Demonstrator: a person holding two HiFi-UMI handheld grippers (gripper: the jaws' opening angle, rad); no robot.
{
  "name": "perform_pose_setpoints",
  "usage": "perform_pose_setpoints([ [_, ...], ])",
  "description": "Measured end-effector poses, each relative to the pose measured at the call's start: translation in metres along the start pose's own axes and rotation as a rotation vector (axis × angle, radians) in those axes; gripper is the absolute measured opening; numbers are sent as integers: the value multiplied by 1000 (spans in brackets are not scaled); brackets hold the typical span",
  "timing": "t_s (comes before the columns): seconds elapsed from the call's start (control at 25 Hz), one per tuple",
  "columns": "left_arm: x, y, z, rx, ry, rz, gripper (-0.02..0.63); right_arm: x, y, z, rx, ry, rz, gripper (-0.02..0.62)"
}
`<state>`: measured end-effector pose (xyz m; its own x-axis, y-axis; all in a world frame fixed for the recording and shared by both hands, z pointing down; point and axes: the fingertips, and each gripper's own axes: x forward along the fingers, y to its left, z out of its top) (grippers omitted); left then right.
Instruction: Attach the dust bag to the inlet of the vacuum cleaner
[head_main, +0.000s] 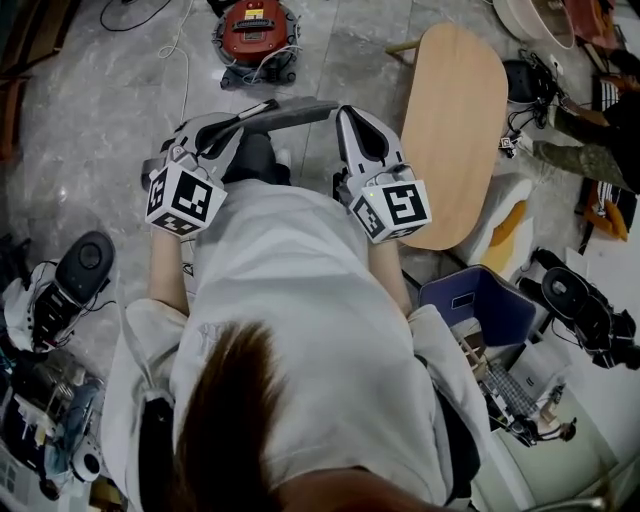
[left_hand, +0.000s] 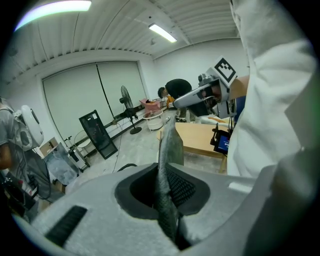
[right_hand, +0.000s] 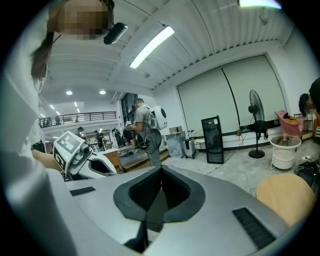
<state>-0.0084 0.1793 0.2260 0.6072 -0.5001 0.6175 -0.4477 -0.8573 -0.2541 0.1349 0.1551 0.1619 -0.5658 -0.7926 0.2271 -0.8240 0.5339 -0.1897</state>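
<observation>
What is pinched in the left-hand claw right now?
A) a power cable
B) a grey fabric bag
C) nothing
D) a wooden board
B: in the left gripper view, the left gripper has its jaws clamped on the grey dust bag, which sticks up between them.

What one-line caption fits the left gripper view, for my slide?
Left claw shut on the grey dust bag; the right claw and a wooden table beyond.

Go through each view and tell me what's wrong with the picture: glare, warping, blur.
Head view: dim, the floor bows outward, the hair nearest the lens is soft. Left gripper view: a ceiling light burns out at the top left, corners black. Right gripper view: strong fisheye curve, light strip glares.
</observation>
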Motion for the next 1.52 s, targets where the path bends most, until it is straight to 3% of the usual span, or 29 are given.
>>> perform_pose_setpoints([
  [0.44, 59, 42, -14, 43, 13, -159, 38, 55, -36, -2, 46, 69, -65, 2],
  [0.76, 88, 94, -30, 30, 8, -247, 39, 111, -62, 14, 70, 78, -151, 2],
  [1.12, 97, 138, -44, 28, 31, -253, 39, 153, -64, 36, 42, 51, -162, 2],
  [1.52, 89, 152, -41, 0, 22, -213, 38, 169, -57, 44, 21, 42, -103, 2],
])
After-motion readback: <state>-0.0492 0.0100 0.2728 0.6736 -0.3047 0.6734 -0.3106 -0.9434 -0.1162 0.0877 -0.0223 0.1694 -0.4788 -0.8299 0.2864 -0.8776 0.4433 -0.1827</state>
